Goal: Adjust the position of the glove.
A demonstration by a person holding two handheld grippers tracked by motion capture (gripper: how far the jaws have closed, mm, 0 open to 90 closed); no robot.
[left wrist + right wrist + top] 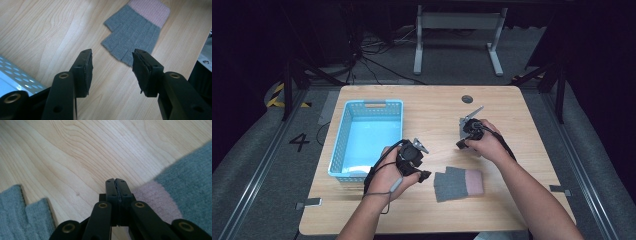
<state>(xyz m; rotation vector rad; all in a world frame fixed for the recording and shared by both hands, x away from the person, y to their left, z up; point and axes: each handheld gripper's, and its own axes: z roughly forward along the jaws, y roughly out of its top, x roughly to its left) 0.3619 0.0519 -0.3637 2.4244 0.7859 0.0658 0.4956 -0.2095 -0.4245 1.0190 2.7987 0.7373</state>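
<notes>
Knitted wool glove (pixel 135 35), matt grained wood table (pixel 512 115), perforated glossy plastic basket (pixel 343 135)

Bare table (pixel 432 115) right of basket (pixel 343 135)

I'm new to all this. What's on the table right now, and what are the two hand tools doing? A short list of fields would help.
Table: light wood
Glove: grey knit, fingerless, pink cuff, lying flat near the front edge
Basket: light blue plastic, nothing visible inside, at the table's left
Left gripper: jaws apart, nothing between them, pointed toward the glove
Right gripper: jaws closed together, holding nothing, just above the table by the glove
</notes>
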